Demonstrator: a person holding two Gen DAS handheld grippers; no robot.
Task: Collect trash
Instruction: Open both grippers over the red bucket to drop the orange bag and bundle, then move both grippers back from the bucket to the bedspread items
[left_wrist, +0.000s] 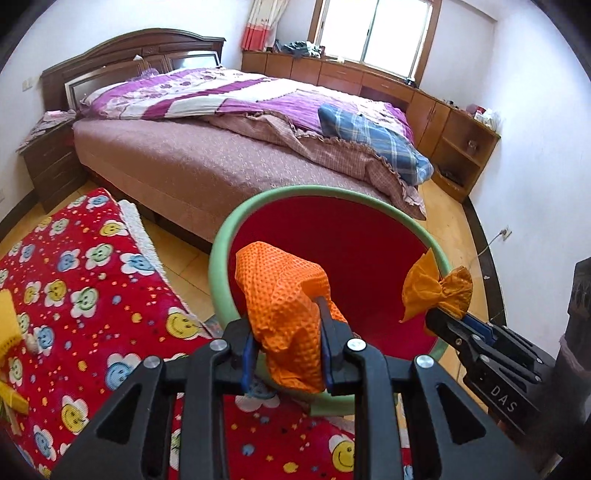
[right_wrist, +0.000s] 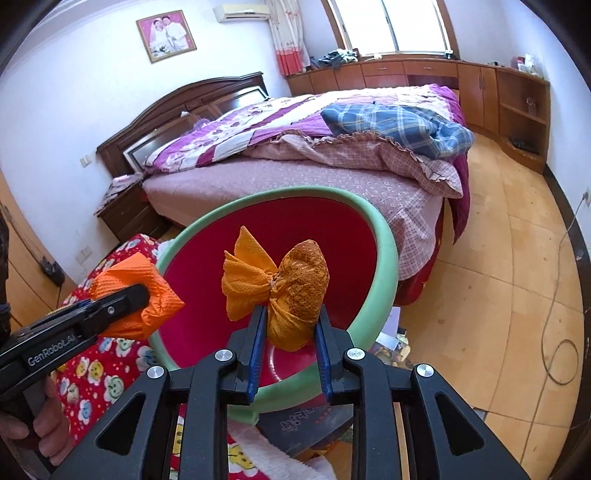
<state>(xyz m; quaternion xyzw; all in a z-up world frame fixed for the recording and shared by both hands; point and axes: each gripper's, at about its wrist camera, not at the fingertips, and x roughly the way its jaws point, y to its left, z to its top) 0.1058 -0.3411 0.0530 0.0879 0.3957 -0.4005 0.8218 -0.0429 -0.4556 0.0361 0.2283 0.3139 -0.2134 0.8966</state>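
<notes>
Bed (left_wrist: 192, 166) behind, quilted, soft. Red smiley-print blanket (left_wrist: 85, 295) on left, plush.
Bin (left_wrist: 221, 258): round, green rim, smooth red inside, directly below both wads.
Left tongs (left_wrist: 288, 354) nearly closed, pinching crumpled orange waffle-weave wad (left_wrist: 280, 295) over near rim.
Right tongs (right_wrist: 291, 332) nearly closed on darker orange knotted wad (right_wrist: 295, 288), bow-shaped.
Risk, judged: wads light, clingy; left one over rim edge could snag on pads or fall outside onto blanket.

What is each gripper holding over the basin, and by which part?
The left gripper clamps a crumpled orange cloth around its lower middle. The right gripper grips a tied orange bundle by its rounded part, beside the knot.
</notes>
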